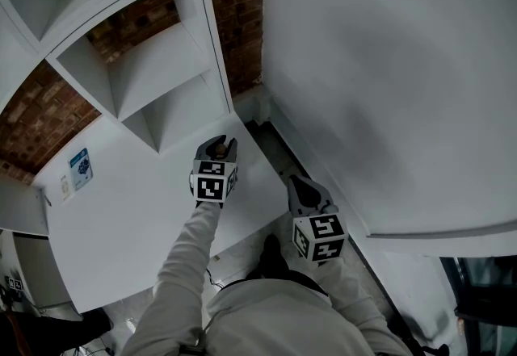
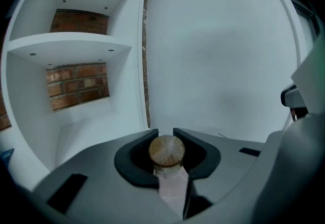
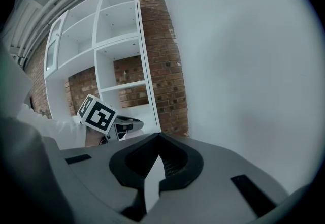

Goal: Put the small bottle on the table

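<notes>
1. Left gripper [image 2: 165, 135] is clamped on the small bottle [image 2: 170, 185], at the neck under the cork stopper [image 2: 166, 150] as far as I can tell. The glass body hangs below the jaws. A narrow round neck is a weak hold, so I'd expect it to pivot or slip if the hand jerks.
2. The bottle is in the air over the white table [image 1: 121, 225], not yet set down. No view shows its base, so the gap to the top can't be read. Opening early would drop glass on a hard surface.
3. The gripper slants downward, so the bottle could land on its base edge and tip on release. Level it first.
4. In the head view the table edge runs close at 3–4 o'clock of the left gripper, and a roll that way ends on the floor. Placing toward 8 o'clock, further in, looks safer.
5. The shelf unit [image 1: 133, 72] sits at 11 o'clock. Pushing forward risks knocking the stopper on its frame.
6. Right gripper [image 3: 156, 137] has its jaws together on nothing, off the table at 4 o'clock of the left. It's near enough to bump the left if it swings in.
</notes>
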The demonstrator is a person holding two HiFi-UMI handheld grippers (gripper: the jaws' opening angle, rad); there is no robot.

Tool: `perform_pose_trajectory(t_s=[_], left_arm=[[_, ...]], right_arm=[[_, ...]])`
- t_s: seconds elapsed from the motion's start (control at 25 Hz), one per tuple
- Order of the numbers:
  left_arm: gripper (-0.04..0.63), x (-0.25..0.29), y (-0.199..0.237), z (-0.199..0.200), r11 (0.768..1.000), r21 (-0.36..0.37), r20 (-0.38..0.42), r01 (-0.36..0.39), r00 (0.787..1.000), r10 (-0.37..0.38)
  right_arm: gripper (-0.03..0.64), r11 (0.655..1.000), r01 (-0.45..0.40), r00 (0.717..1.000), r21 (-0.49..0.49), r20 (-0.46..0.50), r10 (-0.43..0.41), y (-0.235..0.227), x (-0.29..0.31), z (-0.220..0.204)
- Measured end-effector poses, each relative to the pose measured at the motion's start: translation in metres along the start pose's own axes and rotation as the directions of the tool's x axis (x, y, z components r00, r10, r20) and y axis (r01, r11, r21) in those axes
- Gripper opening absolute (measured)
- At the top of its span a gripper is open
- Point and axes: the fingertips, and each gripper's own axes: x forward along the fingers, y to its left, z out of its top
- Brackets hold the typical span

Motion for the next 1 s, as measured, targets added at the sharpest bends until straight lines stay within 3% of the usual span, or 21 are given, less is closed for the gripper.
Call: perform_pose_trajectory(t_s=[1.0], left_arm=[[0.106,0.062,0.028,0.018,0.999,0.03,-0.014,-0.042,0.999,0.042]], right_arm=[[0.028,1.0,0.014,1.0,0.01,-0.025,-0.013,-0.021,0.01,-0.003]])
